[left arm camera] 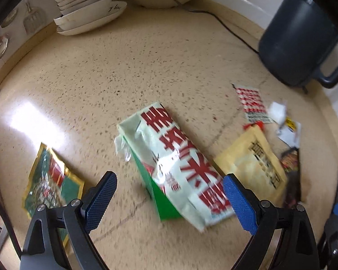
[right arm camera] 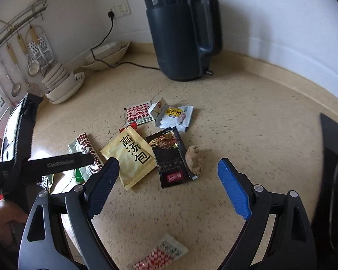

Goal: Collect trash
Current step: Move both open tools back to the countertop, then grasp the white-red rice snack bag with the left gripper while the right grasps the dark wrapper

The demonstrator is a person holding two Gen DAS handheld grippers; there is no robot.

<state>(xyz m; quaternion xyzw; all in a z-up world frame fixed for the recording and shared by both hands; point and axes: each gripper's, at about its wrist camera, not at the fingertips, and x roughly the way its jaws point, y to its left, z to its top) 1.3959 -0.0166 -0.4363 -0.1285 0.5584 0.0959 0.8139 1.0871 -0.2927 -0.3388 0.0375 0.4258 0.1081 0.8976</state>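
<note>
A: Looking across the speckled countertop (right arm camera: 247,121), what stands biggest?

B: The black kettle (right arm camera: 182,33) at the back wall, then the stacked bowls (right arm camera: 60,85) to its left.

A: And the grippers?

B: Both tilt downward, jaws spread wide, gripping nothing. The left gripper (left arm camera: 169,198) hangs over the white-green-red bag (left arm camera: 180,168), which lies between its fingers; contact is hard to judge through blur. The right gripper (right arm camera: 169,180) frames the yellow soup packet (right arm camera: 133,155), black sachet (right arm camera: 169,157) and a brown lump (right arm camera: 193,159).
</note>
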